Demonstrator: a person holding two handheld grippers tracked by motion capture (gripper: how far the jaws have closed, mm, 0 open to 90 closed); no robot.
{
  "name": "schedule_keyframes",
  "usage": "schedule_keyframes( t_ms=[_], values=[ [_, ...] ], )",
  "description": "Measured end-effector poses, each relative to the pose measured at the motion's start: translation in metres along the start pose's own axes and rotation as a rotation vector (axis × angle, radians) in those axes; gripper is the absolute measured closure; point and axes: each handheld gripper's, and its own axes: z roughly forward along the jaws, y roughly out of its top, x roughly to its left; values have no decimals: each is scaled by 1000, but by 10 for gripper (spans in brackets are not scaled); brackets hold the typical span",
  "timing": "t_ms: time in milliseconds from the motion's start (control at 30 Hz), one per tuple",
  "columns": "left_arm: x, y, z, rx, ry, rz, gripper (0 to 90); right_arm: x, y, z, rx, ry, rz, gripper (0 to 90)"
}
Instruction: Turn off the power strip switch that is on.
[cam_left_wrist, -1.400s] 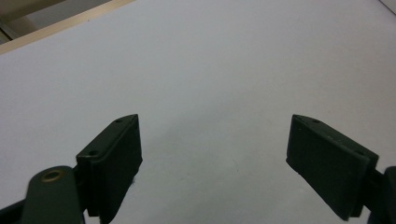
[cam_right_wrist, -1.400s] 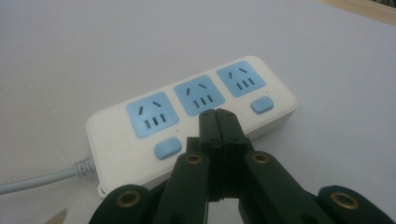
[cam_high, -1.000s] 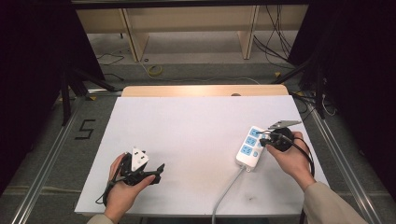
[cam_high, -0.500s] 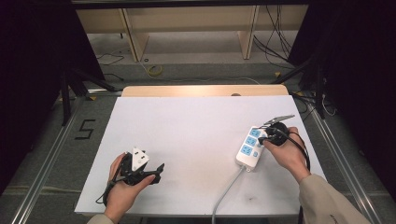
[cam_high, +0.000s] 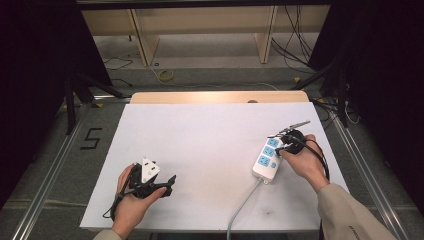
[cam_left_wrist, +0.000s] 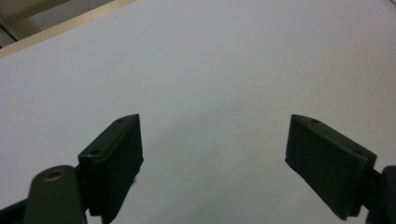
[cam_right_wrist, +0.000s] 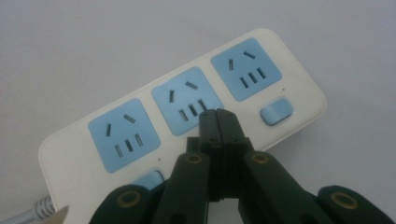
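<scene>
On my white desk (cam_high: 210, 150) the white power strip (cam_high: 267, 157) with three blue sockets lies near the right edge, its grey cord (cam_high: 241, 207) running toward the near edge. My right tool (cam_right_wrist: 217, 116) has its jaws pressed together, tips over the strip's middle socket (cam_right_wrist: 187, 100); I cannot tell whether they touch it. My left tool (cam_left_wrist: 212, 154), well apart at the near left corner, has its jaws spread wide above bare desk, nothing between them. A hand (cam_high: 131, 202) grips it.
</scene>
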Motion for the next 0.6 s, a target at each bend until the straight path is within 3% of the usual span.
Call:
schedule_keyframes(
  t_ms=[600],
  values=[
    [0, 0, 0, -3, 0, -4, 185, 2, 5, 3, 52, -4, -10, 900]
  ],
)
